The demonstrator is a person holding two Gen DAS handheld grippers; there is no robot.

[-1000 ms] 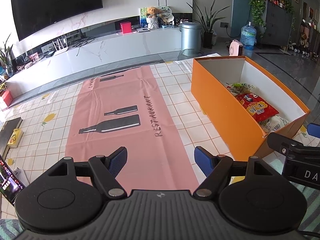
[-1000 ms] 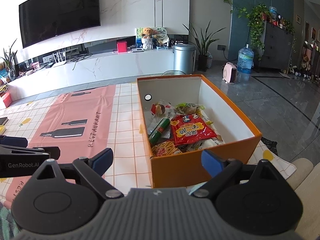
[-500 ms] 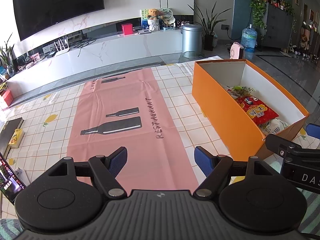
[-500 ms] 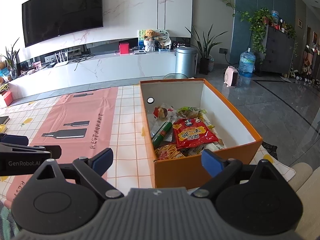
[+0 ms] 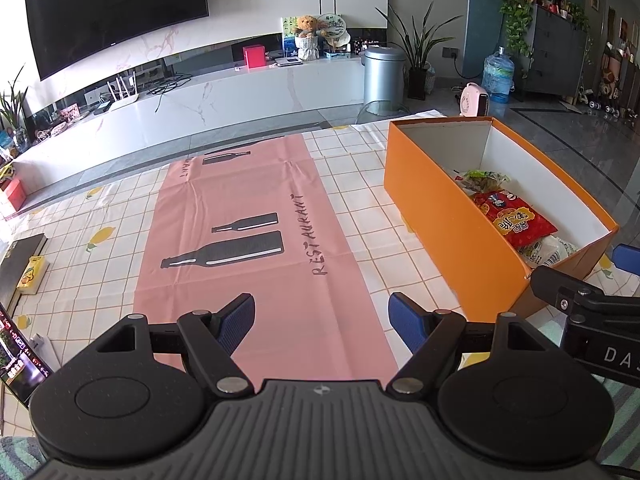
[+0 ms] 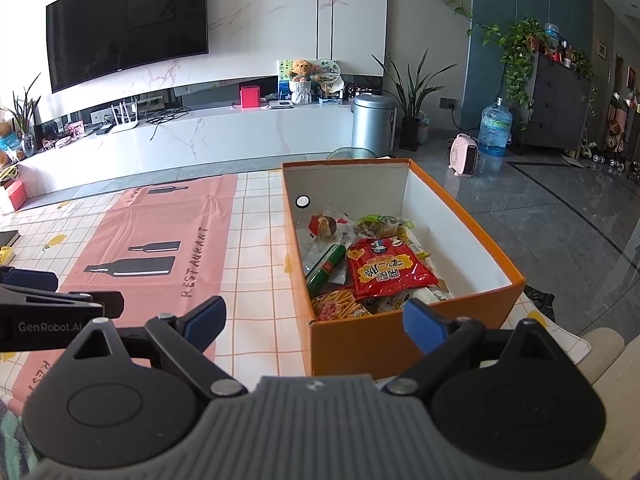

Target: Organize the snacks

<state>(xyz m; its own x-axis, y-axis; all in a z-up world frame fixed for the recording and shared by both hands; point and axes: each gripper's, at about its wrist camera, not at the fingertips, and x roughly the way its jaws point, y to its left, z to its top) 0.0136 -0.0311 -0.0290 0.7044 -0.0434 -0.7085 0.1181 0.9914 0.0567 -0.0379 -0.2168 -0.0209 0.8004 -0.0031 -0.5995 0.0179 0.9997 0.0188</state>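
Hovering empty, jaws wide: left hand-held gripper (image 5: 321,316), right hand-held gripper (image 6: 316,318) | orange box (image 6: 360,344) holds snacks (image 6: 384,270) | pink runner (image 5: 256,240) bare

A curved television (image 6: 128,26) was mounted on a marble wall (image 6: 352,12). Daylight was reflected off the grey floor (image 6: 560,216).

Snack packets (image 6: 390,270) piled inside open orange box (image 6: 400,344)

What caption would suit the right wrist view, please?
Open right gripper poised before an orange box holding snack packets, among them a red bag.
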